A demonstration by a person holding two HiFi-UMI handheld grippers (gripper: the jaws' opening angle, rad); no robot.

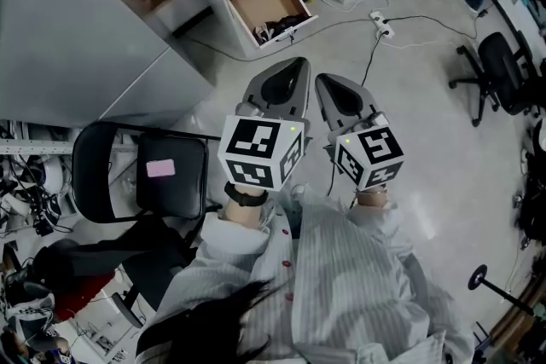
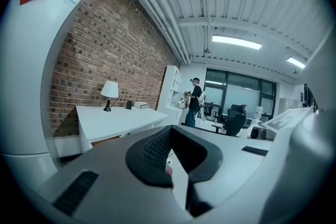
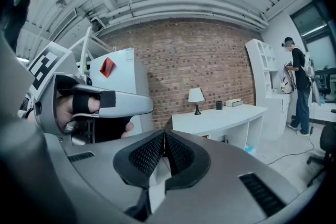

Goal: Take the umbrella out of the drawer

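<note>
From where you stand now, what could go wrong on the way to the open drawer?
1. A cable runs across the floor from the power strip toward your feet; you could trip on it.
2. The left gripper and right gripper both have shut fingers; they must open before reaching in.
3. The drawer holds a dark tangle; which item to take is unclear from here, so a wrong grab is possible.

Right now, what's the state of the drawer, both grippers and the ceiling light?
Drawer: pulled open, dark items inside.
Left gripper: jaws shut, nothing between them.
Right gripper: jaws shut, nothing between them.
Ceiling light: on.
</note>
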